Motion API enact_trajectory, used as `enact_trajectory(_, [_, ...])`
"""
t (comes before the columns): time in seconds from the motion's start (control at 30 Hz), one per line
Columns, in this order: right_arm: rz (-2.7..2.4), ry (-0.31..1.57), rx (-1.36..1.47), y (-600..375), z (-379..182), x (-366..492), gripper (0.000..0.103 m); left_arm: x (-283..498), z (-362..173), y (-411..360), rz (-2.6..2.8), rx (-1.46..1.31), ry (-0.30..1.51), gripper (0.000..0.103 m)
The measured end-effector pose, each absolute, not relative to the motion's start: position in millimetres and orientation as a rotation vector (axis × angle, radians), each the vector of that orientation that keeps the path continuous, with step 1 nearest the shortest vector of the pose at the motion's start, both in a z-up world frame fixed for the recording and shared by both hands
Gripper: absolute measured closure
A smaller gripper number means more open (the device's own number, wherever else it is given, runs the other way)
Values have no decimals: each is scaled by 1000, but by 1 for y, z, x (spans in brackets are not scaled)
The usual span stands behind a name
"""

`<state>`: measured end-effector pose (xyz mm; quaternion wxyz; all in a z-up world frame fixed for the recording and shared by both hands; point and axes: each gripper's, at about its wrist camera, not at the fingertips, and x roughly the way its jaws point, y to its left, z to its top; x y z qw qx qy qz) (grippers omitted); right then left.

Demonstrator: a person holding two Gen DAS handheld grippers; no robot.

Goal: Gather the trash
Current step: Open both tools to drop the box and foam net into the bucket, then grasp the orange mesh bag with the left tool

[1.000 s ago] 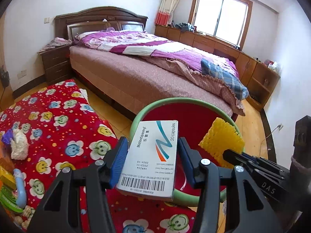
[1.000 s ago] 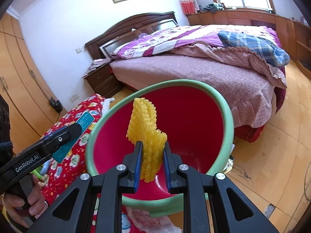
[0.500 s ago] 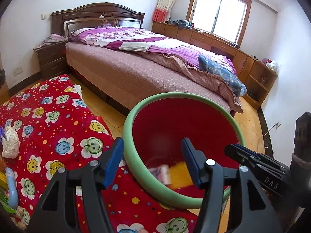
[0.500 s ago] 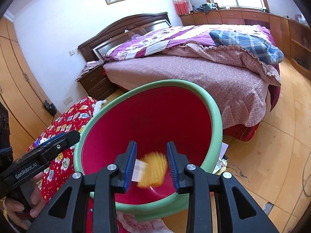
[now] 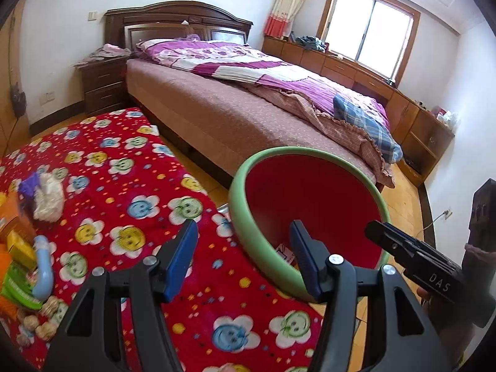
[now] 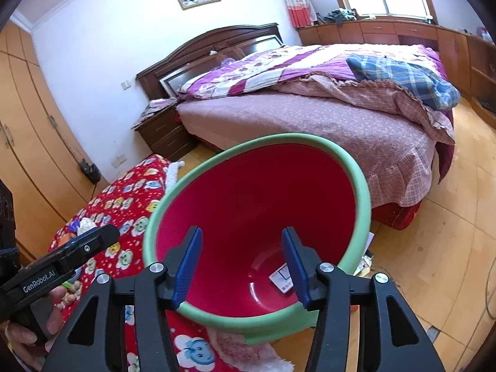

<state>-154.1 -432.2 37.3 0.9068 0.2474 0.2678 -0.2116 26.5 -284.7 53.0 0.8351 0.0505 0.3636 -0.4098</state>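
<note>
Both grippers hung empty with jaws spread wide: the left gripper [image 5: 245, 252] over the bin's near rim, the right gripper [image 6: 241, 259] above its mouth. A small box [image 6: 282, 279] lay at the bottom of the red bin [image 6: 361, 192]. The drop looked done; next, judging by the litter [image 5: 46, 195] at nine o'clock on the red-quilted surface [image 5: 130, 167], a reach there.

The left gripper [image 6: 59, 266] says "GenRobot.AI". The right gripper [image 5: 415, 257] says "DAS". The box [image 6: 282, 277] in the bin has print, maybe too blurry to read.
</note>
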Motion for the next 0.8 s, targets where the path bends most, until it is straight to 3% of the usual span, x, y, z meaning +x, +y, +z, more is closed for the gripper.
enact_trajectory(0.8, [-283,593,450,-366,54,-130,44,39,66,-164,-632,-50,778,42])
